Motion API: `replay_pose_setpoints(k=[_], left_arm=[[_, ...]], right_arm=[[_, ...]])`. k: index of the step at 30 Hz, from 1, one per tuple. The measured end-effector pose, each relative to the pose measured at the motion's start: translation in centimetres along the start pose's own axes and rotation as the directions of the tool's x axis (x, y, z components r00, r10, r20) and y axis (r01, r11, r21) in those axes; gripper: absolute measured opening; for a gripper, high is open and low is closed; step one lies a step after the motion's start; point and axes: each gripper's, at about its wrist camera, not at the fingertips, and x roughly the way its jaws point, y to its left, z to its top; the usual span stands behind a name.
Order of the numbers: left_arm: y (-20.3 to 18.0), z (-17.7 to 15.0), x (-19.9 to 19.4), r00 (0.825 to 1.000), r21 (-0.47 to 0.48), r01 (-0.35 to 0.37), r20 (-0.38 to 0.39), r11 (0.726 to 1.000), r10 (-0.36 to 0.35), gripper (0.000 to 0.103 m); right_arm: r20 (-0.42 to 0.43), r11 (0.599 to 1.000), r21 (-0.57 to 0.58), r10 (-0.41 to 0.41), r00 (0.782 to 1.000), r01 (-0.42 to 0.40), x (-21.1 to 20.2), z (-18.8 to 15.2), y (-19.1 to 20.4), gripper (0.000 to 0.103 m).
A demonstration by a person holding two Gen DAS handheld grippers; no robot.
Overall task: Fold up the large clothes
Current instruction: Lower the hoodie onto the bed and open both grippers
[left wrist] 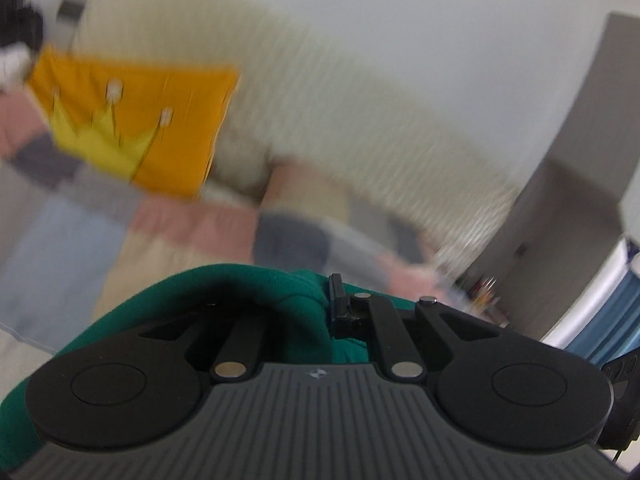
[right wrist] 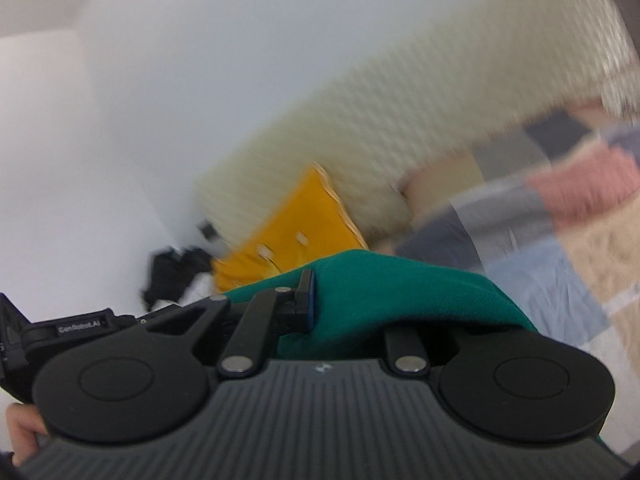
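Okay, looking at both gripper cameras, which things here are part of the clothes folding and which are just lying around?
Part of the job:
- green garment, draped over both grippers
- left gripper, shut on the green garment
- right gripper, shut on the green garment

Just lying about:
- orange cushion with a yellow crown
- patchwork bedspread
- dark heap by the wall

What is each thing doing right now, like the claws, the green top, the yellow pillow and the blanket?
Left claw: shut on the green fabric garment.
Right claw: shut on the same garment.
Green fabric garment: bunched, draped over both claws.
Orange square cushion with yellow crown: propped against the cream headboard, tilted.
Patchwork blanket in pink, grey and blue: spread over the bed, blurred.
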Motion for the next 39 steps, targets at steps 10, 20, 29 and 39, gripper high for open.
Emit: replay_pose_setpoints(k=[10, 20, 29, 39], left_arm=[[10.0, -4.2, 18.5, 0.963, -0.028, -0.098, -0.255, 0.995, 0.088, 0.011], [10.8, -4.7, 21.1, 0.921, -0.017, -0.167, -0.361, 0.986, 0.150, 0.017], [8.9, -3.6, 18.7, 0.902, 0.054, -0.101, -0.417, 0.993, 0.114, 0.069], [6.0, -3.5, 9.3, 0.934, 0.104, -0.110, -0.329, 0.989, 0.138, 0.070]], right_arm=[[-0.240, 0.987, 0.000, -0.156, 0.958, 0.161, 9.9, -6.7, -7.2, 0.017], [-0.321, 0.973, 0.046, -0.198, 0.926, 0.224, 11.7, -7.5, -8.2, 0.018], [-0.358, 0.968, 0.120, -0.164, 0.919, 0.220, 10.6, -6.8, -6.7, 0.060], [-0.327, 0.980, 0.098, -0.133, 0.936, 0.174, 3.7, -6.6, -1.2, 0.083]])
